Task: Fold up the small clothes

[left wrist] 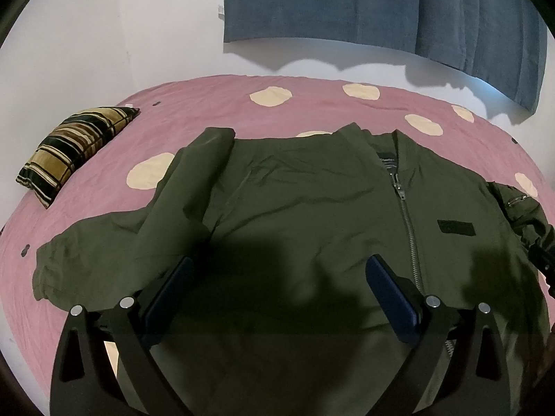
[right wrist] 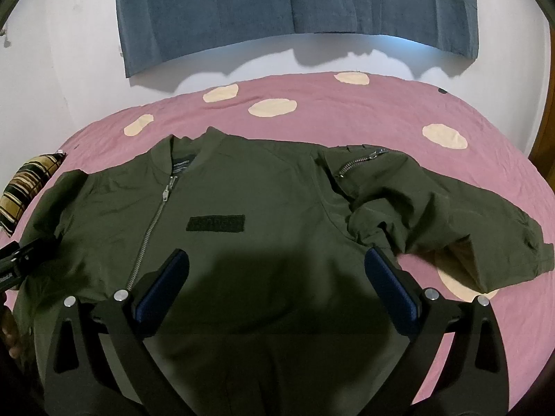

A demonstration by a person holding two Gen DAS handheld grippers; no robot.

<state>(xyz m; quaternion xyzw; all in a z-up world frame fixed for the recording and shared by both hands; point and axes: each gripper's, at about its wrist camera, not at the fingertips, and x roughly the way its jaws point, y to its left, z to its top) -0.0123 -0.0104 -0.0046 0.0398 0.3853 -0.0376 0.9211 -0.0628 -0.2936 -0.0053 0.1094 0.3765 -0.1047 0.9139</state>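
Jacket flat on the bed, both claws released

Olive jacket (left wrist: 295, 190) lies front-up on the pink bed sheet (left wrist: 208, 104) with cream dots, zipper (right wrist: 152, 232) closed, dark chest patch (right wrist: 215, 223) showing. One sleeve (left wrist: 204, 159) is folded over the body; the other sleeve (right wrist: 433, 204) lies spread out to the side. Left claw (left wrist: 281, 270) and right claw (right wrist: 277, 263) hover above the jacket's lower part, jaws spread wide, nothing between them. A striped pillow (left wrist: 76, 149) rests near the bed's edge, and a blue curtain (right wrist: 295, 7) hangs on the wall behind.
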